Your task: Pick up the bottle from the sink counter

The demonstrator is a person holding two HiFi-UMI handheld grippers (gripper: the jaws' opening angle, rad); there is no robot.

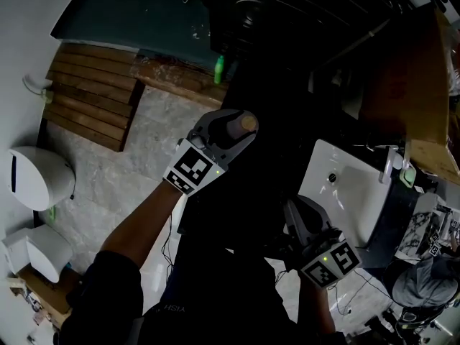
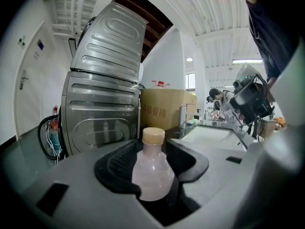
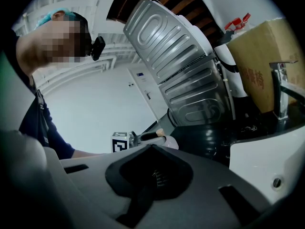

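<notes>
Two grippers were in view; only the left gripper carried a load. Its jaws stood wide apart, and the pads bore on both sides of the bottle. The bottle sat between them with its cap uppermost and clear of the jaw tips. The right gripper had its jaws closed together with nothing between them, and it hung low beside the sink.

Bottle location: off the counter, in the left gripper, in the air above the floor, near the washer and well apart from the sink. The pick-up step was judged essentially done.

Hazards from this state:

1. Slip. The body looked smooth and bulbous, and the pads met it on a curve. Any slackening of the jaws would probably let it slide down and out.
2. Pivot. Contact seemed limited to two narrow zones. A quick swing or wrist roll could tip the bottle about that line.
3. Drop. Nothing lay under the bottle but hard floor, and the right gripper was too far off to catch it.
4. Collision. A careless sweep towards the washer could knock the cap and lever the bottle free
</notes>
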